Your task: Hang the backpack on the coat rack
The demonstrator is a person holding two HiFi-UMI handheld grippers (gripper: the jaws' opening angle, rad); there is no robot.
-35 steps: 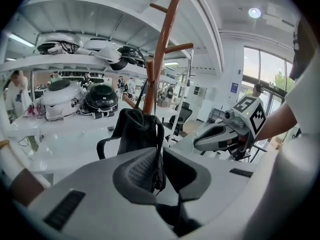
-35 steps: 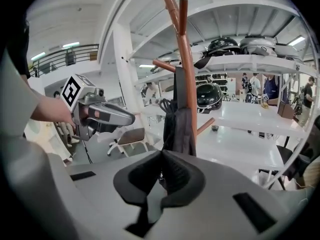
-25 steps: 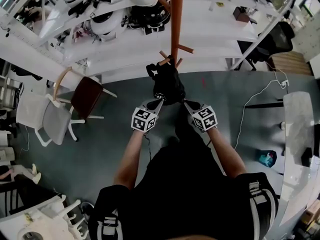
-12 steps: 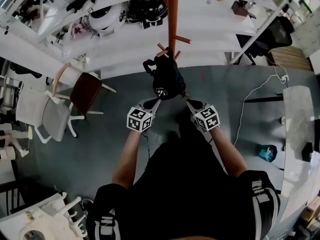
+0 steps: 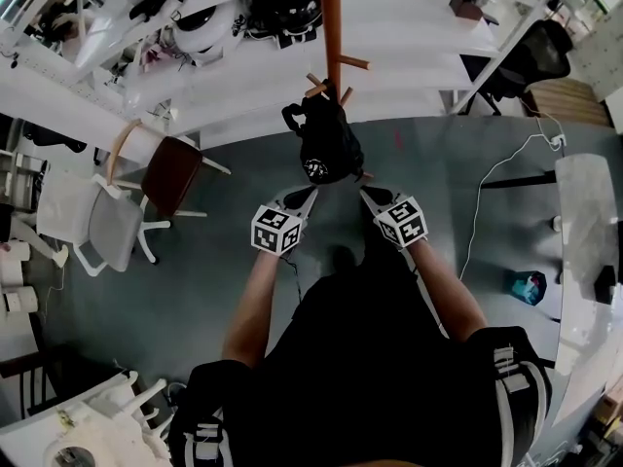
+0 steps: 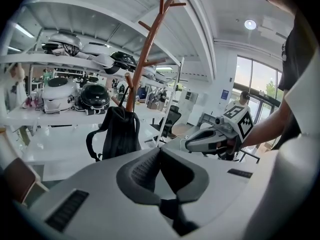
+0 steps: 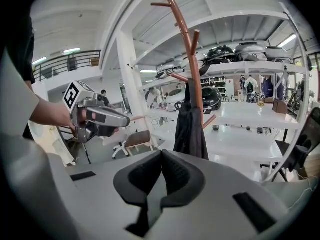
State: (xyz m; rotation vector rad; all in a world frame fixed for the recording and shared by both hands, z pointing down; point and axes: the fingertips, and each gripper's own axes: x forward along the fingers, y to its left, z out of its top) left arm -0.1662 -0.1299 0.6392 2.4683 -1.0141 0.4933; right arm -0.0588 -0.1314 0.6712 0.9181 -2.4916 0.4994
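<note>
Workshop with white shelving: backpack (image 5: 326, 149) hangs on a low peg of the rack (image 5: 332, 27). Left tongs (image 6: 159, 151) and right tongs (image 7: 161, 154) are closed and empty. The hanging appears done.

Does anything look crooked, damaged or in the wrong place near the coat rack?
Nothing stands out. The backpack hangs straight from a lower peg of the coat rack; the left gripper and right gripper are shut, empty and apart from it.
</note>
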